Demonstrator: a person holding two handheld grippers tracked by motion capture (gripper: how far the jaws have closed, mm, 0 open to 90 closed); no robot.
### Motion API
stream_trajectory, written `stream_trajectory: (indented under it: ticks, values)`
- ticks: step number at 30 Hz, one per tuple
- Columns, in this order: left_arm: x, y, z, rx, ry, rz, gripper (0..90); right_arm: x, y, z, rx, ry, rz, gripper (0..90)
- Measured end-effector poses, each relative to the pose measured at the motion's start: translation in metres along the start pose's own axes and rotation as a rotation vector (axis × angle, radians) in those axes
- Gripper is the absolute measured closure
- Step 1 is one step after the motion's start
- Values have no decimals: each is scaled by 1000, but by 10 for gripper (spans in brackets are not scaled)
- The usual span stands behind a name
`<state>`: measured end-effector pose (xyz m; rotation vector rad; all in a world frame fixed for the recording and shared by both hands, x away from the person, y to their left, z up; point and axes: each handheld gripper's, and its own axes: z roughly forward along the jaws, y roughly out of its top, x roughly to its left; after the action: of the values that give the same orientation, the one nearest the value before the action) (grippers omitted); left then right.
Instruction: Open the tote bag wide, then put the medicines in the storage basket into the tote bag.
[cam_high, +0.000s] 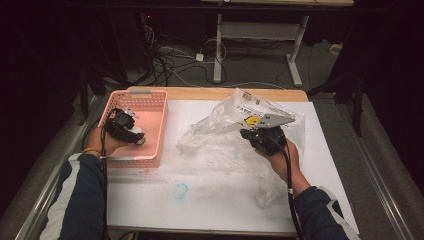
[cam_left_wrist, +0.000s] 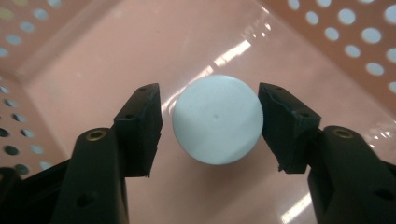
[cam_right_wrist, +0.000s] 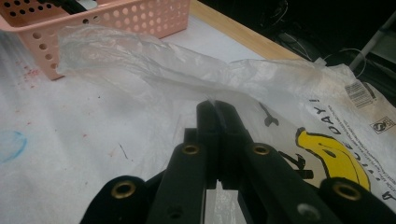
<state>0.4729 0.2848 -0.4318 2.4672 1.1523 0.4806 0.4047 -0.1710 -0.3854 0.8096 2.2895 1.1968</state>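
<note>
Pink basket (cam_high: 150, 107) under and around the left gripper (cam_left_wrist: 210, 119); clear plastic bag (cam_high: 225, 135) spread ahead of the right gripper (cam_right_wrist: 217, 109), pinched tight in fully closed jaws. White round cap (cam_left_wrist: 217, 119) flat on the basket floor, centred between the left pads (cam_left_wrist: 140, 121), jaws half open, gaps on both sides, nothing gripped. Best kept level and centred, squeezed evenly across the widest part, lest the smooth disc squirt out.

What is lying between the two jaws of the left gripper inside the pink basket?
In the left gripper view, a white round ball lies on the pink basket floor between the left gripper jaws, with small gaps at both pads.
</note>
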Motion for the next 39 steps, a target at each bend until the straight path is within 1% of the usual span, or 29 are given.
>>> stream_trajectory:
  ticks: [2,3,4,5,7,8,10,12,15,17,18,19,20,23,25,27,28,31,32,33,35,36,37,38,39]
  values:
    - [0,0,2,9,-2,6,419,0,0,0,1,1,-3,900]
    - [0,0,2,9,-2,6,434,0,0,0,0,2,-3,900]
    - [-1,1,3,23,-11,17,463,0,-1,0,1,1,-2,900]
    - [-2,2,4,26,-3,22,463,0,-1,0,1,0,-1,900]
    - [-2,2,4,26,-5,24,469,0,-1,0,-2,0,-1,900]
    - [-1,1,2,16,-14,24,476,0,-1,-1,-2,-1,-1,900]
    - [-2,1,2,17,-13,26,479,0,-1,-2,-4,-3,-5,900]
    - [-3,2,1,30,5,55,480,0,-1,-2,-9,-7,-4,900]
    - [-3,2,0,25,5,57,481,-1,-1,-4,-16,-10,0,900]
    - [-1,1,-3,4,25,62,482,-2,-1,-4,-18,-10,1,900]
    - [0,1,-4,-12,23,53,482,-3,-1,-4,-18,-11,2,900]
    - [0,1,-4,-12,23,53,482,-3,0,-4,-16,-11,2,900]
    - [1,0,-5,-29,23,49,482,-3,0,-3,-18,-7,3,900]
    - [4,-1,-8,-63,36,30,482,-3,0,-3,-16,-8,6,900]
    - [4,-2,-9,-70,41,29,482,-3,0,-3,-15,-11,2,900]
    - [3,-3,-12,-93,45,21,483,-3,0,-3,-18,-9,3,900]
    - [3,-3,-12,-93,45,21,483,-3,0,-3,-16,-11,2,900]
    - [3,-3,-16,-124,59,13,483,-3,0,-2,-15,-12,3,900]
    - [3,-3,-18,-136,66,15,483,-3,0,-2,-14,-15,0,900]
    - [1,-3,-23,-163,80,12,483,-3,1,-3,-16,-18,-3,900]
    - [-1,-3,-28,-209,72,-2,483,-4,3,-5,-20,-25,-1,900]
    - [-1,-3,-28,-209,72,-2,483,-5,4,-6,-27,-29,0,900]
    - [-2,-2,-30,-221,78,1,483,-5,5,-7,-33,-34,2,900]
    - [-5,-1,-33,-225,94,9,483,-5,6,-8,-34,-35,4,900]
    - [-7,0,-35,-239,98,14,483,-6,7,-7,-35,-35,3,900]
